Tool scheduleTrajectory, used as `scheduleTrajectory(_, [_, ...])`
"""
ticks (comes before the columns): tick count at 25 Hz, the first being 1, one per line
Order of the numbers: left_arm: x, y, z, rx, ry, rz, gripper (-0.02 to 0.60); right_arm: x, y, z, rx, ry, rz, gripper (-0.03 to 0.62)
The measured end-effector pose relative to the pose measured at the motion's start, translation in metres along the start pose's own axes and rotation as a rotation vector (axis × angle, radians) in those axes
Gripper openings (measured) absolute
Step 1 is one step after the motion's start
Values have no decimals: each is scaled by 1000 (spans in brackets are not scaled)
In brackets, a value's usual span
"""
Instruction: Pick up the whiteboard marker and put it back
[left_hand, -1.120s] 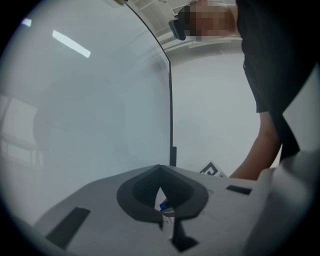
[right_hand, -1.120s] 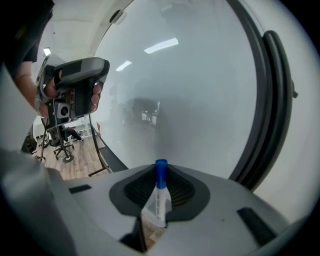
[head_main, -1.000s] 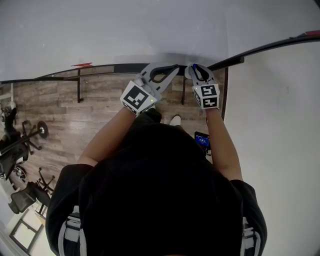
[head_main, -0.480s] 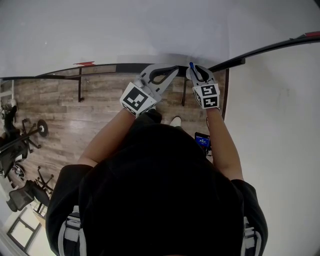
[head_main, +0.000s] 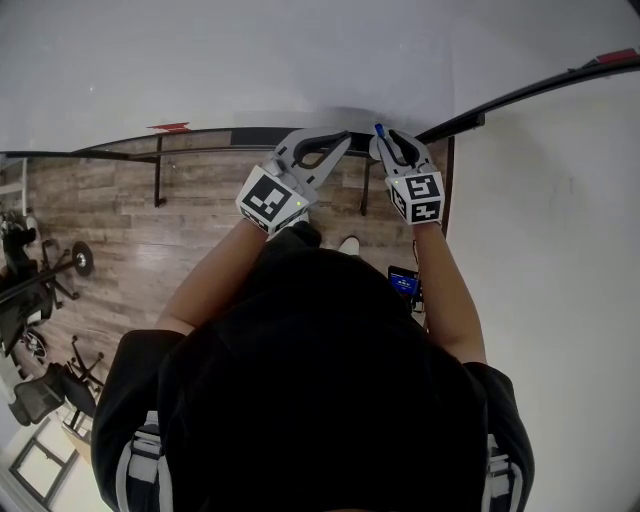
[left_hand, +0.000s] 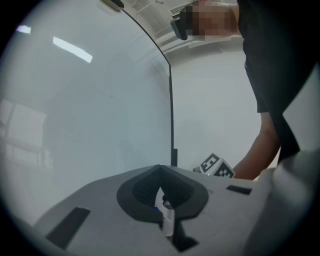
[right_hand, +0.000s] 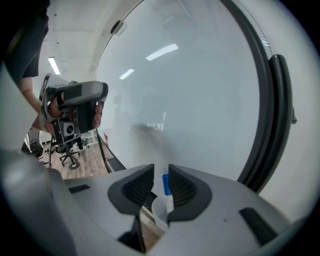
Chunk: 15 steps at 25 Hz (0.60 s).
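Observation:
My right gripper (head_main: 388, 143) is shut on the whiteboard marker (head_main: 379, 130), whose blue end pokes up past the jaws toward the whiteboard (head_main: 300, 55). In the right gripper view the marker (right_hand: 166, 192) shows a blue end and a white body, lying against the right pad between narrowly parted jaws. My left gripper (head_main: 338, 140) is just left of it, jaws closed in a loop. In the left gripper view its jaws meet on a small white piece (left_hand: 167, 220) with a blue edge; what it is I cannot tell.
The black tray rail (head_main: 200, 138) runs along the board's lower edge, with a red object (head_main: 168, 127) lying on it at the left. A second board's dark frame (head_main: 540, 92) angles off to the right. Wood floor, office chairs (head_main: 40, 395) and black equipment (head_main: 40, 275) lie below.
Both grippers have drifted slightly up and left along the rail. The marker's blue end now sits a little higher against the board. The grips look unchanged.

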<state>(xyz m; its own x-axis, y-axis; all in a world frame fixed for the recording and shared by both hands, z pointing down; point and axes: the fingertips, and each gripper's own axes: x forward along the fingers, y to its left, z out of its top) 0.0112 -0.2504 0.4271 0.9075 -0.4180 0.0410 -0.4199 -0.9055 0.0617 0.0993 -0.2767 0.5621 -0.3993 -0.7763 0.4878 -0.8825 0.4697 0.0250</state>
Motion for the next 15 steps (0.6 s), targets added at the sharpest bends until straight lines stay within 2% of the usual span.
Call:
scheduleTrajectory(9, [-5, -8, 3, -3, 2, 10, 3, -38, 15, 50, 45, -140, 43, 87])
scheduleTrajectory(15, [-14, -21, 21, 2, -25, 11, 3, -79, 33, 96, 35, -264, 67, 84])
